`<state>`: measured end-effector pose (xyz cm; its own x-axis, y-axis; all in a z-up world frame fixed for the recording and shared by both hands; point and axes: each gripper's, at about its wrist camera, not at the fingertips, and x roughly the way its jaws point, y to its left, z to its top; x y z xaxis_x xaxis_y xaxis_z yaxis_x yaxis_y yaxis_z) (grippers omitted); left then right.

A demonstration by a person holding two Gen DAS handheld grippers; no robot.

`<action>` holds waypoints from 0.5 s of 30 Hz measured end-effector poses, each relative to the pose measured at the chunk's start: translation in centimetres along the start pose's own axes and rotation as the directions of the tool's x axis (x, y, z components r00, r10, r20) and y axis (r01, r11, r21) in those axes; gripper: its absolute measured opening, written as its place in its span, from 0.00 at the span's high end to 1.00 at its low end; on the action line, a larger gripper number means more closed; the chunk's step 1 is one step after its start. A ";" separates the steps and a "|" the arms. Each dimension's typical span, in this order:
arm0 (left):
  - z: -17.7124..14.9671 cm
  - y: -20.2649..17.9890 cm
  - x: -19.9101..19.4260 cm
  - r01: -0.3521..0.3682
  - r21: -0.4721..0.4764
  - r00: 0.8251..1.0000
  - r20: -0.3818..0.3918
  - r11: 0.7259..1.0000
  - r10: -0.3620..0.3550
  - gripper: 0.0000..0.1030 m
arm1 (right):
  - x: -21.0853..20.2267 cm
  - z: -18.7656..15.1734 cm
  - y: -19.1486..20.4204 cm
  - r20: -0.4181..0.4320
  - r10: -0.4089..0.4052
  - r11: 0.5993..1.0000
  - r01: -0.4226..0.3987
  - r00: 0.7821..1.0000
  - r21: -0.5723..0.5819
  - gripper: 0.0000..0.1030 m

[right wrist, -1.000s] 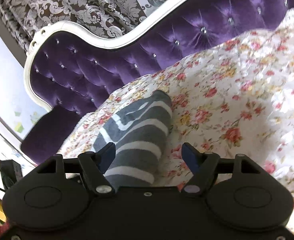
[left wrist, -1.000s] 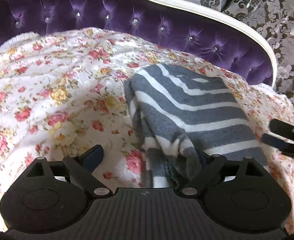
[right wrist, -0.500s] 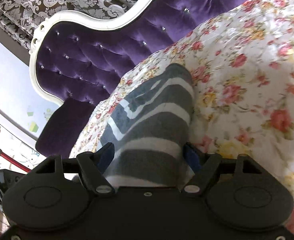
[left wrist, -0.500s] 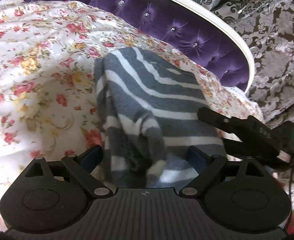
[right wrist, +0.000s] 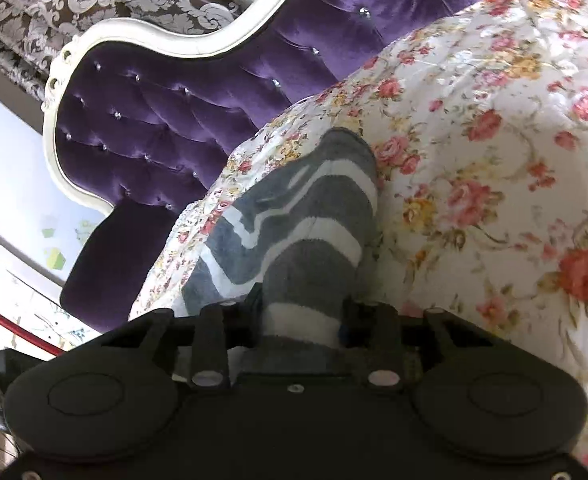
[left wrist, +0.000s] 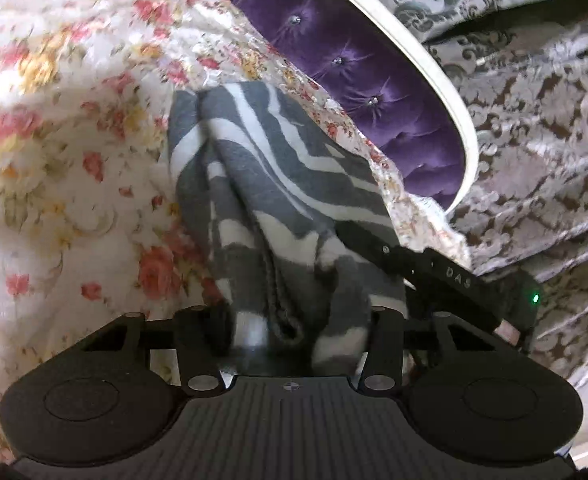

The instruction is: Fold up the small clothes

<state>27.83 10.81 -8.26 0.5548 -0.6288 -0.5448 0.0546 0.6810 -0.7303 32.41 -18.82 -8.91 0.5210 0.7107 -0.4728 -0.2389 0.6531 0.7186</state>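
Observation:
A grey and white striped garment (left wrist: pixel 285 168) lies bunched on the floral bedspread (left wrist: pixel 73 168). My left gripper (left wrist: pixel 298 320) has the near end of it gathered between its fingers. Its jaws are closing and the pads squeeze the cloth into folds. In the right wrist view the same garment (right wrist: pixel 294 208) runs away from my right gripper (right wrist: pixel 300 312). Those jaws are closing too and pinch a narrow striped band. The right gripper's black body (left wrist: pixel 454 276) shows at the garment's right edge in the left wrist view.
A purple tufted headboard (left wrist: pixel 374 80) with a white frame (right wrist: pixel 165 40) stands behind the bed. Patterned grey curtains (left wrist: pixel 534 128) hang beyond it. The flowered bedspread (right wrist: pixel 494 160) spreads wide to the right of the garment. A red-handled tool (right wrist: pixel 17 328) stands at the far left.
Both grippers have closed from wide open onto the striped garment, bunching it between their fingers. The left gripper rolled and swung right; the right gripper came forward and lower over the cloth.

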 end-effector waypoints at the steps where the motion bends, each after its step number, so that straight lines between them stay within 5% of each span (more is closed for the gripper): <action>1: -0.2 0.1 -0.2 0.019 -0.017 1.000 -0.002 1.000 -0.019 0.56 | -0.5 -0.2 0.4 -0.003 -0.012 1.000 0.012 1.000 -0.004 0.57; 15: -10.6 -3.9 -5.1 0.186 -0.009 0.973 -0.136 0.983 -0.185 0.55 | -11.6 -8.3 2.9 -0.049 -0.067 0.998 0.068 0.997 0.011 0.57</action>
<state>15.99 7.44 -6.99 0.4171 -0.7891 -0.4509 0.1490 0.5488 -0.8226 18.82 -23.02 -5.59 0.4950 0.6771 -0.5446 -0.1941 0.6971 0.6903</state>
